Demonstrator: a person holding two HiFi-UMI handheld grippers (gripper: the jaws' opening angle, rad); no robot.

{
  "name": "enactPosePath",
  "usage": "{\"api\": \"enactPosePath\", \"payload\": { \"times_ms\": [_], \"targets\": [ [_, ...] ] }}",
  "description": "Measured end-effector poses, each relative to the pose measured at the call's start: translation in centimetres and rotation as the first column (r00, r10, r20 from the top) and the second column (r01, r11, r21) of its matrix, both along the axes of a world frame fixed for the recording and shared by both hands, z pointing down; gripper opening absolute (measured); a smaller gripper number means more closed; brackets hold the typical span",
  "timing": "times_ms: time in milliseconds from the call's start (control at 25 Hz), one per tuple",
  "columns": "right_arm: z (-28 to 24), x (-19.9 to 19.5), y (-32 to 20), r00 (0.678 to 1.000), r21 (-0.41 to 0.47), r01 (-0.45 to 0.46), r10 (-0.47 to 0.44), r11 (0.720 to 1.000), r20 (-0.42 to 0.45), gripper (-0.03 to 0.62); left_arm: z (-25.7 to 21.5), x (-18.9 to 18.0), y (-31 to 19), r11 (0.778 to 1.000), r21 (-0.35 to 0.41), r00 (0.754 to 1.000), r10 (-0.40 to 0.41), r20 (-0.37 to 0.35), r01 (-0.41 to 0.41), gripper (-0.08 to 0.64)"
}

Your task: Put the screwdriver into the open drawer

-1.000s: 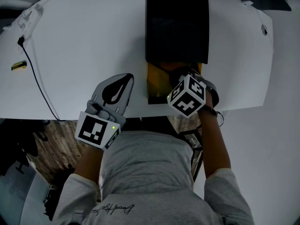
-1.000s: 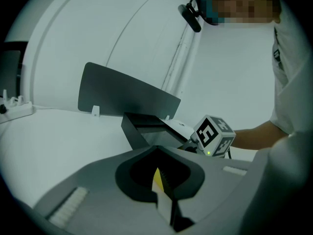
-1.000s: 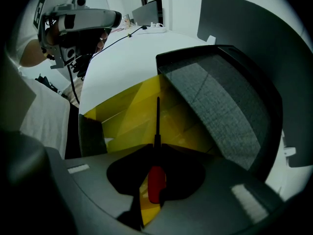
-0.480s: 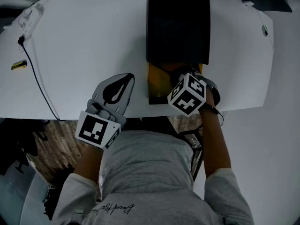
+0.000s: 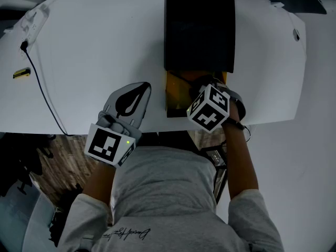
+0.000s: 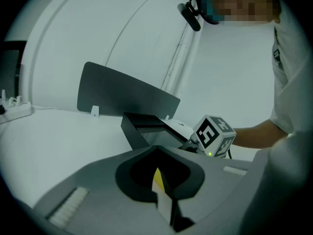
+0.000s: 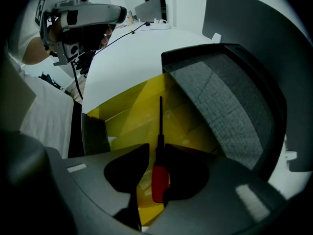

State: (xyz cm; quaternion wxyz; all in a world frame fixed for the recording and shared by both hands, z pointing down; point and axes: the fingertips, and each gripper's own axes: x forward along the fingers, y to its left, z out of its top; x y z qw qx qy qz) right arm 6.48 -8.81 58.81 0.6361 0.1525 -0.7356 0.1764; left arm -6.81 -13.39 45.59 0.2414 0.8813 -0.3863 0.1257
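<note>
Right hand-held gripper (image 7: 157, 151) points straight down over the open yellow drawer (image 7: 129, 106). Its jaws have just been opening, and a gap shows beside the red handle, so the screwdriver (image 7: 160, 169) reads as released. The handle sits between those jaws, with the shaft reaching ahead of them into the drawer. Left hand-held gripper (image 6: 162, 192), jaws together and empty, rests on the worktop (image 5: 94, 51) left of the drawer. Judgement: the right hand need only lift clear.

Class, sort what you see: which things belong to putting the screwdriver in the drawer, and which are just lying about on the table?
In the job: screwdriver, open yellow drawer, black cabinet.
Lying about: black cable, small yellow item.
</note>
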Motion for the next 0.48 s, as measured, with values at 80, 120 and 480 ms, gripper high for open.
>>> {"api": "enactPosePath", "payload": {
  "times_ms": [80, 120, 480],
  "targets": [
    [-0.01, -0.04, 0.09, 1.0, 0.0, -0.001, 0.001, 1.0, -0.001, 0.129, -0.04, 0.02, -0.02, 1.0, 0.001, 1.0, 0.001, -0.001, -0.001, 0.0],
    [-0.01, -0.03, 0.12, 1.0, 0.0, -0.001, 0.001, 1.0, -0.001, 0.132, -0.06, 0.07, -0.01, 1.0, 0.001, 1.0, 0.002, -0.001, -0.002, 0.0],
    [-0.09, -0.1, -0.04, 1.0, 0.024, -0.01, 0.01, 1.0, 0.001, 0.16, -0.29, 0.21, 0.07, 1.0, 0.004, 1.0, 0.012, -0.001, -0.012, 0.0]
  ]
}}
